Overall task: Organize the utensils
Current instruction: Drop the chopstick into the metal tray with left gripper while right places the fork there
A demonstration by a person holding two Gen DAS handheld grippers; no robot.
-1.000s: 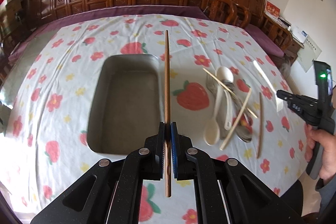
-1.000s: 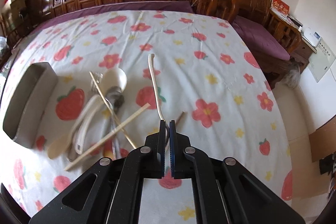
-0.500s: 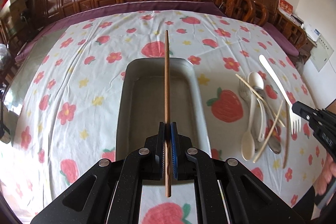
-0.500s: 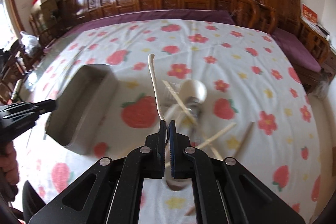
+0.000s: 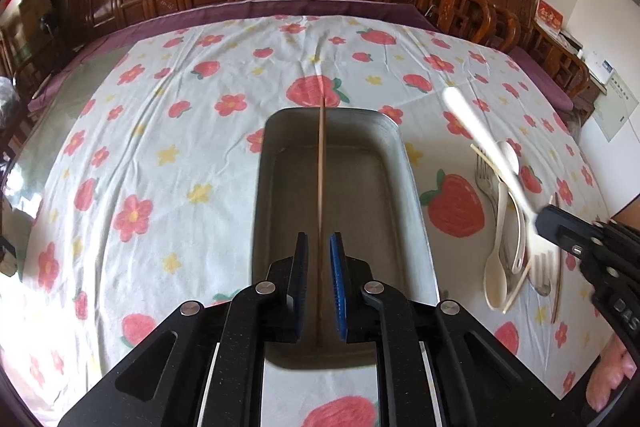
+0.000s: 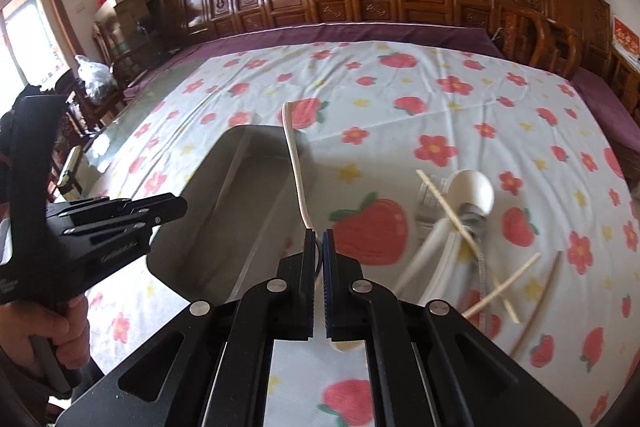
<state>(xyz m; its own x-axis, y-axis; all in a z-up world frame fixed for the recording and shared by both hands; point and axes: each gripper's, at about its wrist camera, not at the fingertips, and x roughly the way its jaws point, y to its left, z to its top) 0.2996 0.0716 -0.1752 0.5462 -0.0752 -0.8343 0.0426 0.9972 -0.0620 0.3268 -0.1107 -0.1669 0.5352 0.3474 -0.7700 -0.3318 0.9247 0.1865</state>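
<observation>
- Both our grippers now reach the steel tray (image 5: 412,187).
- Our left gripper (image 5: 319,283) jaws are opening around a thin wooden chopstick (image 5: 321,179).
- Our right gripper (image 6: 319,283) pinches a cream plastic fork (image 6: 294,163); loose utensils (image 6: 460,227) lie beside.

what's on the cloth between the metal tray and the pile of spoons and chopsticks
Nothing but bare flowered tablecloth: its printed strawberry fills the gap between the grey metal tray and the heap of white spoons and chopsticks. Both wrist views show it.

A brown chopstick (image 5: 321,187) hangs lengthwise over the grey metal tray (image 5: 412,187) at frame centre. A white plastic fork (image 6: 296,167) angles over the tray's right rim. Spoons and chopsticks (image 5: 508,227) lie heaped at right.
</observation>
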